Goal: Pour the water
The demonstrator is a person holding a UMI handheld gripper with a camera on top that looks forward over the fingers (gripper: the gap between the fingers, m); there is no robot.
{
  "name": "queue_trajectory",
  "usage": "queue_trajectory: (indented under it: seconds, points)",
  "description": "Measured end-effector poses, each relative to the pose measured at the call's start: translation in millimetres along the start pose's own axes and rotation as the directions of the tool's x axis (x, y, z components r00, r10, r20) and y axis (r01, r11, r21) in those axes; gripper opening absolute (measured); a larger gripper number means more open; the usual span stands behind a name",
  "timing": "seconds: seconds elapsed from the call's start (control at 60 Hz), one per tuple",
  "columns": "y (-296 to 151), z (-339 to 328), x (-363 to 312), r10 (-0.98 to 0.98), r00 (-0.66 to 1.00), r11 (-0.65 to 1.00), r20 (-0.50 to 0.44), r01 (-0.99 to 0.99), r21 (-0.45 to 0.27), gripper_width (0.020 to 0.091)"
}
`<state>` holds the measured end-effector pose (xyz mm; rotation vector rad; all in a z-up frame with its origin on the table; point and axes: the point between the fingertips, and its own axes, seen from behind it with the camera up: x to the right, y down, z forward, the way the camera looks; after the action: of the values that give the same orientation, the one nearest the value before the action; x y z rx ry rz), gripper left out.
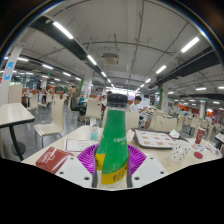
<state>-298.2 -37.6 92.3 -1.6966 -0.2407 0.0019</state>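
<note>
- Gripping a green bottle (113,140) upright, the tongs (113,158) press purple pads (87,157) against both its sides (yellow label facing the camera).
- Beyond it, a white table (160,160) holds a tray (155,138).

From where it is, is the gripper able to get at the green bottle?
Probably yes: the green bottle already stands upright between the gripper's fingers, nothing in the way, though whether they press it is unclear.

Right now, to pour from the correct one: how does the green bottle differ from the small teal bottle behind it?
The green bottle is clamped between the fingers of the gripper; the teal bottle stands free beyond them. The green bottle shows a yellow label; the teal bottle shows none. Both stand upright.
</note>
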Motion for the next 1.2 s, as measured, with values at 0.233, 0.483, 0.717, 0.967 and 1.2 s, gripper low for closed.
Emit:
queue_trajectory:
  seconds: [0.233,0.483,0.717,0.967,1.2]
  points:
    - [-23,14,31,0.214,0.975,0.977,0.054,-0.215,0.015,0.0384]
    - [-80,43,160,0.878,0.431,0.424,0.208,-0.902,0.078,0.0384]
    - [-54,77,196,0.907,-0.345,-0.309,0.242,-0.935,-0.172,0.0382]
    - [-58,87,206,0.786,-0.576,-0.526,0.225,-0.814,-0.246,0.0383]
    - [-75,41,178,0.820,-0.520,-0.441,0.241,-0.841,-0.314,0.0382]
